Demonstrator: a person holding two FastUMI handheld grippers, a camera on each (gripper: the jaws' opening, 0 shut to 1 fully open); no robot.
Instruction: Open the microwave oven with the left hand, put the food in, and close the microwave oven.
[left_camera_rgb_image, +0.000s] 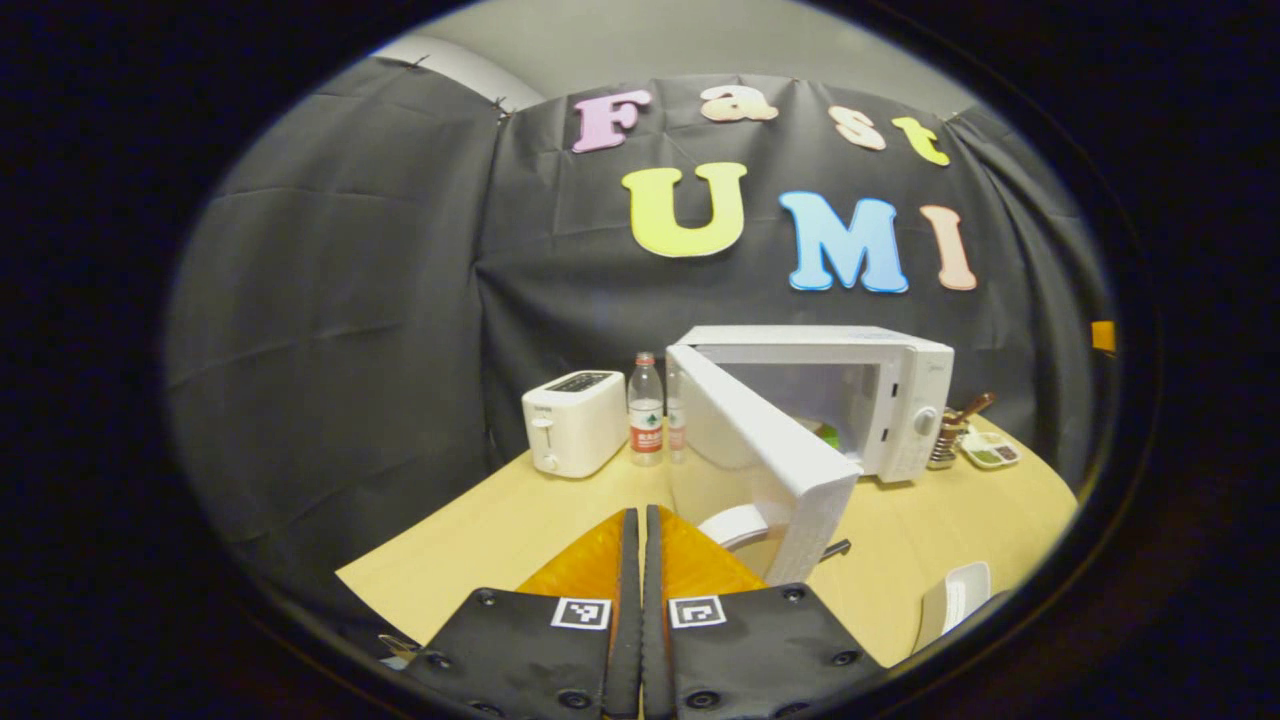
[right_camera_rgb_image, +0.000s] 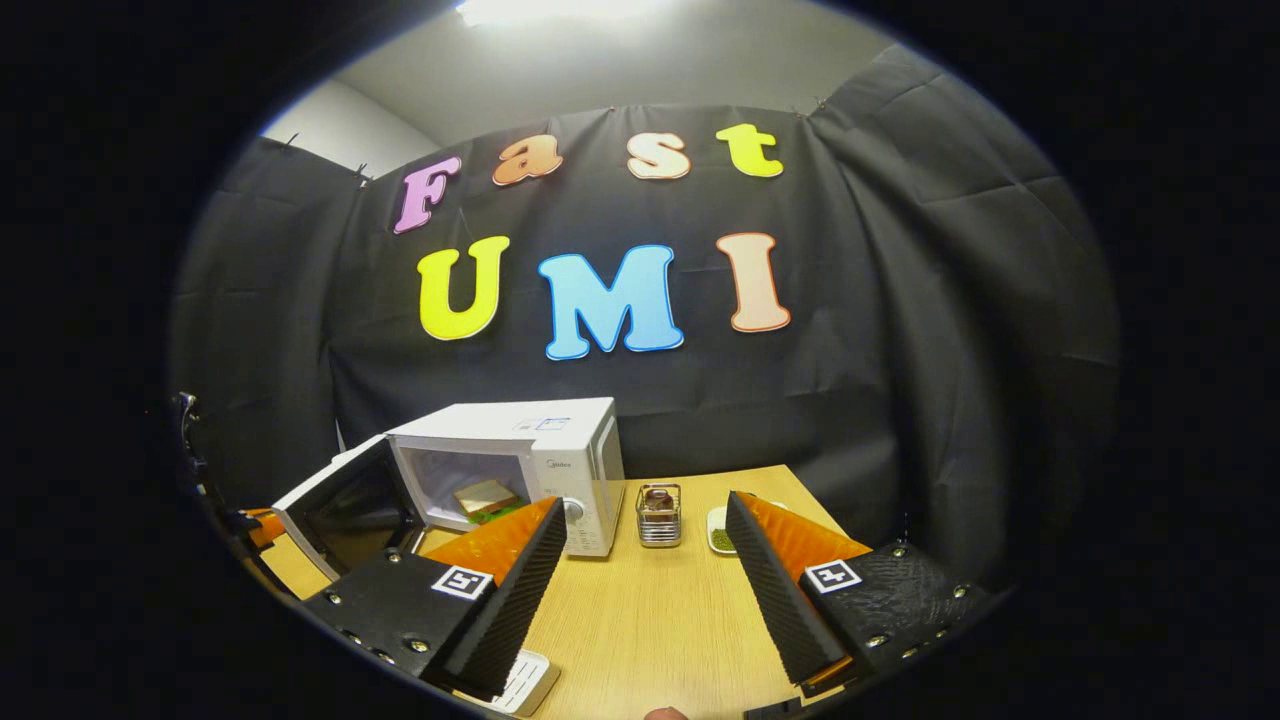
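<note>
Microwave (left_camera_rgb_image: 905, 400) door (left_camera_rgb_image: 765, 450) stands open, food (right_camera_rgb_image: 487, 497) inside; closing looks like what's left.

My left gripper (left_camera_rgb_image: 640, 560), fingers pressed together on nothing, sits low on the table (left_camera_rgb_image: 500, 530), just short of the door's free edge, which swings out toward me, up and right of my tips. My right gripper (right_camera_rgb_image: 640, 560) is spread wide, empty, facing the microwave's right end; left is nearer.

No legible text; microwave (right_camera_rgb_image: 520, 470) brand mark too small.
</note>
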